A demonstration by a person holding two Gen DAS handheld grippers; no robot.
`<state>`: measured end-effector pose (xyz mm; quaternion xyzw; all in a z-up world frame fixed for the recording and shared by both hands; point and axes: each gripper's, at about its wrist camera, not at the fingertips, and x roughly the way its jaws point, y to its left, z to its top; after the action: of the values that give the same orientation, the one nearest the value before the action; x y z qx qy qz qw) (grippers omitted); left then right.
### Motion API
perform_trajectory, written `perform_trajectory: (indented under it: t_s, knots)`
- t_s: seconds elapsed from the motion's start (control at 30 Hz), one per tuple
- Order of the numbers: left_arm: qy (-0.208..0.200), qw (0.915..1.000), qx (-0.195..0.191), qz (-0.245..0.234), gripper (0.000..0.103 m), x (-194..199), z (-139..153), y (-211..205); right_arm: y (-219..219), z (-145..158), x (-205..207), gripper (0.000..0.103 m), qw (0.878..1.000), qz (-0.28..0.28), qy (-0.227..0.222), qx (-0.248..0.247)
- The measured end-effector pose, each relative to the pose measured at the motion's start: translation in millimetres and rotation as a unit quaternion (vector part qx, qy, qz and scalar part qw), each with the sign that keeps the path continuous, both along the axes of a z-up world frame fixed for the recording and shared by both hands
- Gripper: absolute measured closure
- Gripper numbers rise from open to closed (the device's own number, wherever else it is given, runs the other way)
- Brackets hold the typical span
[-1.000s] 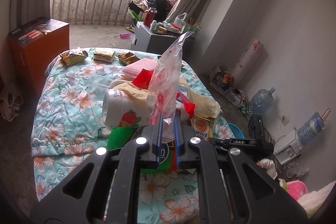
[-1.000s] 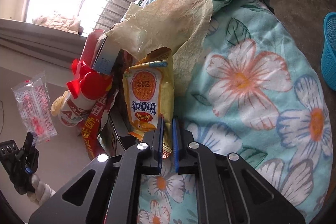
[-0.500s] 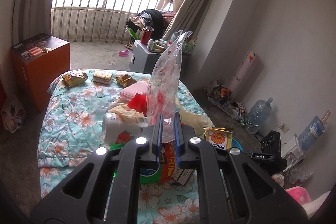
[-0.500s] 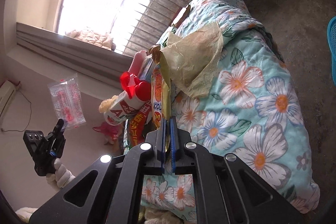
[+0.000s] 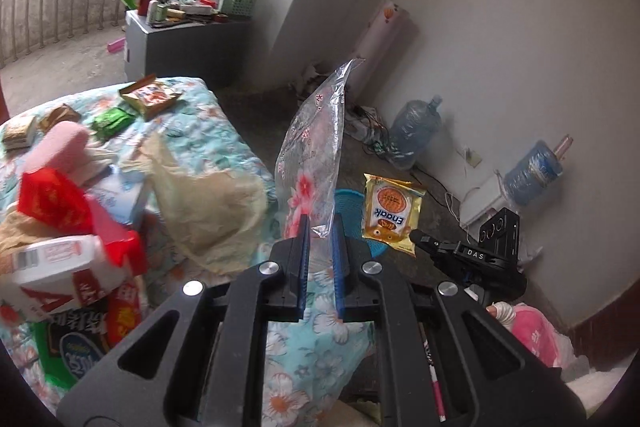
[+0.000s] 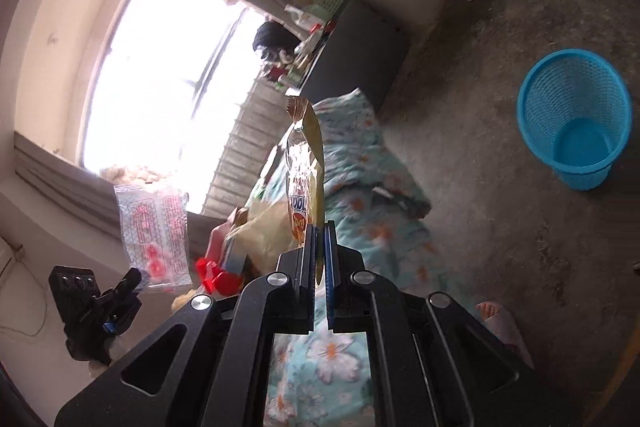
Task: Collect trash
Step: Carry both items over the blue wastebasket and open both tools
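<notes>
My left gripper (image 5: 319, 227) is shut on a clear plastic bag with red print (image 5: 314, 151) and holds it upright in the air beside the bed; the bag also shows in the right wrist view (image 6: 154, 231). My right gripper (image 6: 320, 233) is shut on a yellow Enaak snack packet (image 6: 306, 171), lifted off the bed; the packet also shows in the left wrist view (image 5: 392, 213). A blue mesh waste basket (image 6: 574, 131) stands on the floor to the right, and its rim (image 5: 350, 195) peeks out behind the bag. More wrappers and cartons (image 5: 68, 227) lie heaped on the floral bed (image 5: 208, 119).
Small packets (image 5: 150, 99) lie at the bed's far end. A grey cabinet (image 5: 180, 47) with clutter stands beyond it. Two water bottles (image 5: 416, 127) and cables sit along the wall. A pink object (image 5: 536, 331) lies on the floor at right.
Both grippers have swung away from the bed towards the floor and the blue basket. The right gripper has lifted the Enaak packet off the bed. The left still holds the clear bag.
</notes>
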<state>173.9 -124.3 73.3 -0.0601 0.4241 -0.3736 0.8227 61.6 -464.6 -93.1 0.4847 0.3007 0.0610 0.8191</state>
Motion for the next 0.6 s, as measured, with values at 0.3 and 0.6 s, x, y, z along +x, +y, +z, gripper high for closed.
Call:
perform_trajectory:
  t_s: [0.3, 0.6]
  knots:
    - [0.079, 0.977, 0.122, -0.156, 0.094, 65.8, -96.1, -228.5, -103.1, -64.6, -10.4, 0.099, 0.982, -0.158, 0.103, -0.005]
    - [0.099, 0.9472, 0.213, -0.218, 0.094, 85.4, -209.5, -379.3, -175.3, -167.8, 27.8, 0.098, 0.96, -0.193, 0.194, 0.051]
